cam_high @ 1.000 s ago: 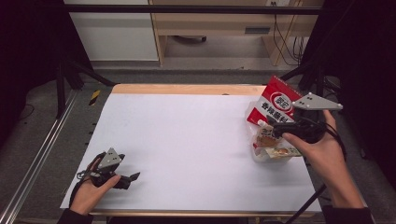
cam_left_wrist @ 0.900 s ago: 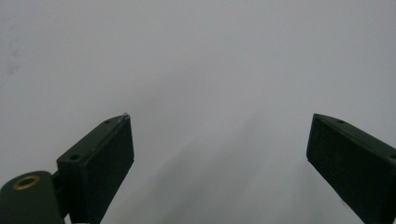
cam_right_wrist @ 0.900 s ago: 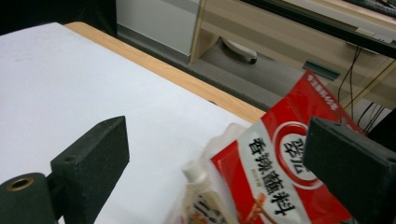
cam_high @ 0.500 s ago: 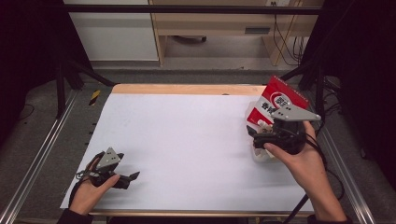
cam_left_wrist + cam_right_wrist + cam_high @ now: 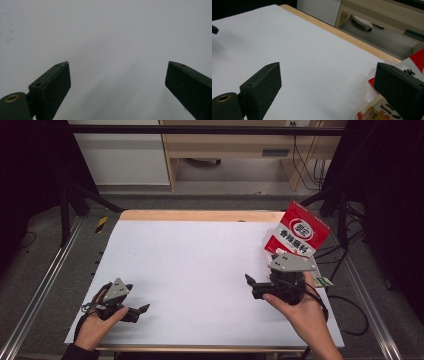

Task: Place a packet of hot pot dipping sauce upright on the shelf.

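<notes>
The red-and-white printed plastic snack bag [image 5: 298,234] stands at three o'clock on the white tabletop [image 5: 200,255]. Just beside it at its seven o'clock, the right tool [image 5: 251,286] is released, jaws wide. The left tool [image 5: 140,311], at seven o'clock on the tabletop, gapes empty too.

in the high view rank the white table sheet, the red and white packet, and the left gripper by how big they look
1. White table sheet, by far the largest.
2. Red and white packet.
3. Left gripper, which looks somewhat smaller than the packet, though it is nearer the camera and partly covered by the hand.
</notes>
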Demonstrator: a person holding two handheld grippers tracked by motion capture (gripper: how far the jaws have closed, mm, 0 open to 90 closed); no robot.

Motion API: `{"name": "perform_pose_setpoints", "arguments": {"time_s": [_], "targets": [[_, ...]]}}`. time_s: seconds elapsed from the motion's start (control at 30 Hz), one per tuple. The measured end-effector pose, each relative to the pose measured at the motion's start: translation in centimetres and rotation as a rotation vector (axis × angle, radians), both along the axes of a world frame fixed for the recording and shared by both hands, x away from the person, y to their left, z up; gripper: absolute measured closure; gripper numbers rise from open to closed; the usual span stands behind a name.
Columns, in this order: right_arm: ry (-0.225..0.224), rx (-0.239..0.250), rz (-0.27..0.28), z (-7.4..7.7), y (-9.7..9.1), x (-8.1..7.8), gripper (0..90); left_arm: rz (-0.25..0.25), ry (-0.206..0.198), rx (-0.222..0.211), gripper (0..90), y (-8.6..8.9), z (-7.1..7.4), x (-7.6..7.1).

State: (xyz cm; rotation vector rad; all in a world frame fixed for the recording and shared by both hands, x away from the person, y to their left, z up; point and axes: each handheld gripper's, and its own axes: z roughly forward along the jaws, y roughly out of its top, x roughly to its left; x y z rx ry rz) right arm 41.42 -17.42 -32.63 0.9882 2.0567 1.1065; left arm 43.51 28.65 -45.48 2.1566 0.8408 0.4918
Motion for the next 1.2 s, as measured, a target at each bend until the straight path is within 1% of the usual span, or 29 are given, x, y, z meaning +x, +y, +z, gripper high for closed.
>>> {"name": "perform_pose_setpoints", "arguments": {"time_s": [0.13,0.27,0.4,0.53,0.57,0.7,0.77,0.8,1.0,1.1,1.2], "targets": [[0.014,-0.003,0.012,-1.3,0.6,-0.4,8.3,-0.002,0.001,-0.001,6.0,0.0,0.0,0.0],[0.043,0.0,0.021,-2.9,1.2,-0.6,8.2,-0.003,0.002,-0.002,6.1,0.0,0.0,0.0],[0.07,-0.001,0.034,-4.2,1.8,-0.5,7.9,-0.003,0.002,0.0,6.0,-0.1,0.0,0.0],[0.086,-0.01,0.029,-5.8,2.4,0.0,7.9,-0.002,0.001,-0.001,6.1,0.0,0.0,0.0],[0.095,-0.016,0.026,-6.4,2.6,0.2,7.9,-0.002,0.001,-0.002,6.0,0.0,0.0,0.0],[0.117,-0.03,0.024,-7.9,3.2,0.9,8.4,-0.005,0.001,-0.002,6.1,0.0,0.0,0.0],[0.123,-0.034,0.027,-8.1,3.3,1.1,8.3,-0.003,0.0,-0.005,6.0,0.0,0.0,0.0],[0.142,-0.039,0.027,-8.8,3.6,1.5,8.2,-0.005,0.001,-0.006,6.0,0.0,0.0,0.0],[0.166,-0.029,0.025,-9.9,4.4,2.2,7.8,-0.006,0.0,-0.003,6.0,0.0,0.0,0.0],[0.178,-0.035,0.029,-10.4,4.9,2.5,7.4,-0.007,0.0,-0.005,6.0,0.1,0.0,0.0],[0.179,-0.032,0.03,-10.8,5.2,2.7,7.3,-0.006,-0.001,-0.007,6.1,0.1,0.1,0.0]]}}
